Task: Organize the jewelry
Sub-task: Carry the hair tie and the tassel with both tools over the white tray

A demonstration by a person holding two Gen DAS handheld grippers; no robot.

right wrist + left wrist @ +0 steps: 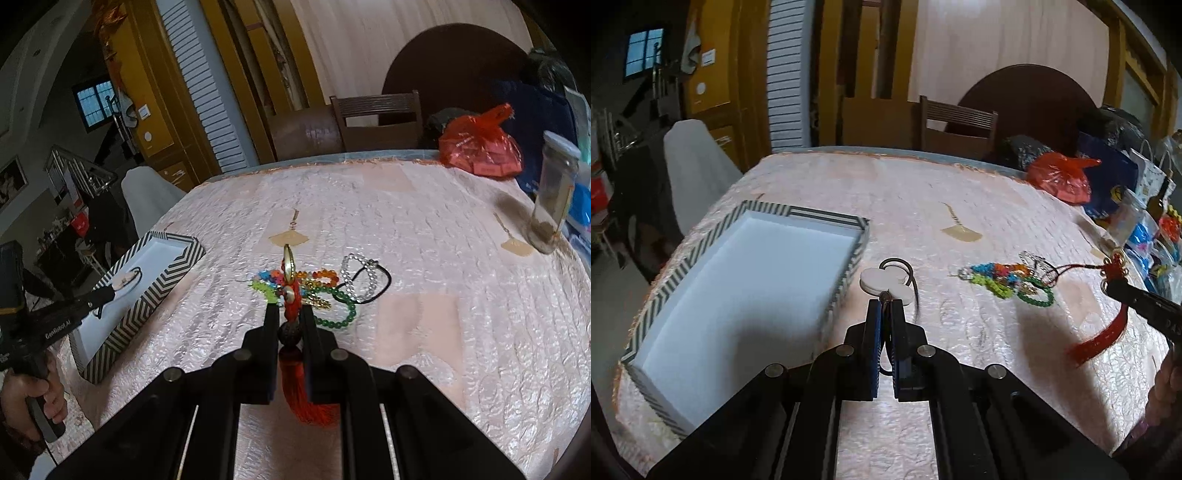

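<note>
While the left tongs [885, 310] pinch the dark cord of a white pendant [885, 284], the pendant's two round discs stick out just past the fingertips. From the left wrist view it seems to sit at the near right corner of the striped tray [827, 218]; from the right wrist view it is over the tray's white floor [155, 258], with the cord looped beside it. Whether it touches the floor I cannot tell.

The right tongs [290, 314] are pressed on a red tassel charm [291, 299], gripping at its knot and dark bead. Its gold ring stands up beyond the fingertips and the red fringe hangs down between the fingers. The left view shows this charm held off the table [923, 192].

Just beyond the right tongs, a heap of bracelets [332, 291] lies on the pink cloth: coloured beads, green beads, a clear bead loop and a black cord, tangled together. The heap is well apart from the tray.

A red bag [480, 147] and a glass jar [554, 192] stand at the table's far right.
</note>
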